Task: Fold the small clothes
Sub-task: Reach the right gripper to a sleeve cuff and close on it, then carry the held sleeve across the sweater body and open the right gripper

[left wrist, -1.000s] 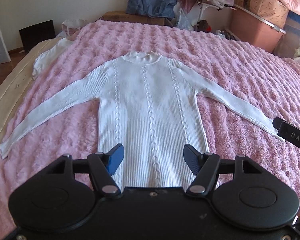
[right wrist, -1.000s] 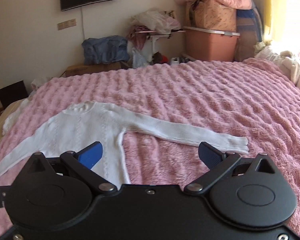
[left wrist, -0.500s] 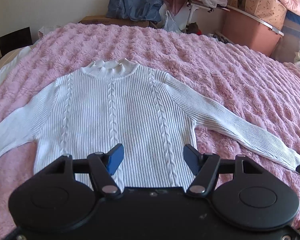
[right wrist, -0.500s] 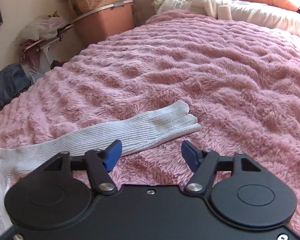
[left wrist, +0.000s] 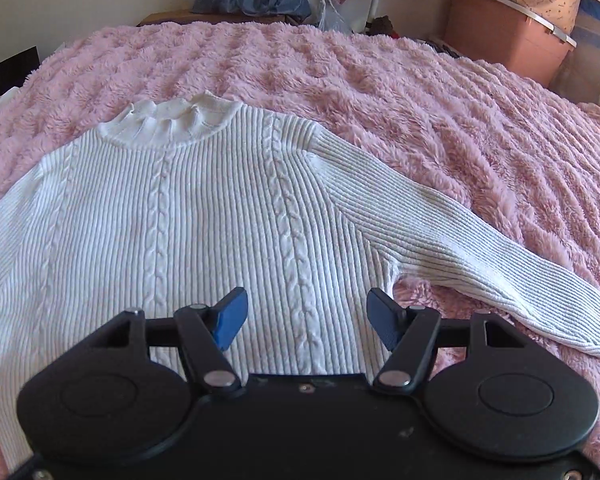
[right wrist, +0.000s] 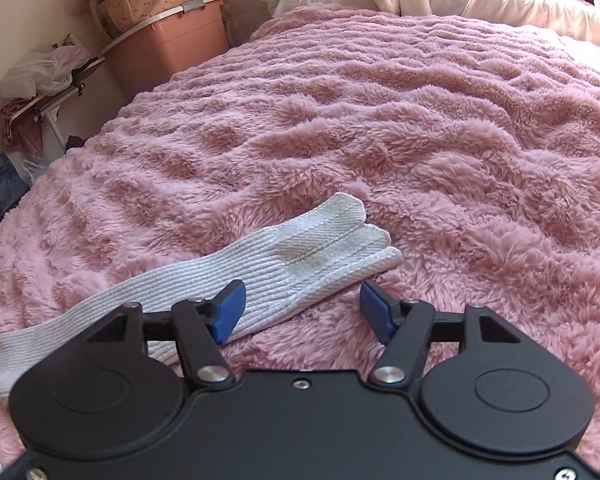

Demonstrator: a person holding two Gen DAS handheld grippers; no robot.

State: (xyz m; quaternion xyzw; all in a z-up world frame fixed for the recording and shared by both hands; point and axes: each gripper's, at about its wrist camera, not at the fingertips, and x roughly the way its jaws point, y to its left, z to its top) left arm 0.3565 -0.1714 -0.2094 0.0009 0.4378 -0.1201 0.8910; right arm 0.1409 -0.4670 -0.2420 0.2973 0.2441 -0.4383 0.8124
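Left wrist: white cable-knit sweater (left wrist: 204, 216) lies flat, unfolded.

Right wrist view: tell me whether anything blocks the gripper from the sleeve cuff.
Nothing visible does. The right gripper is open just short of the sleeve cuff, which lies flat on the pink blanket; only bare blanket shows around it.
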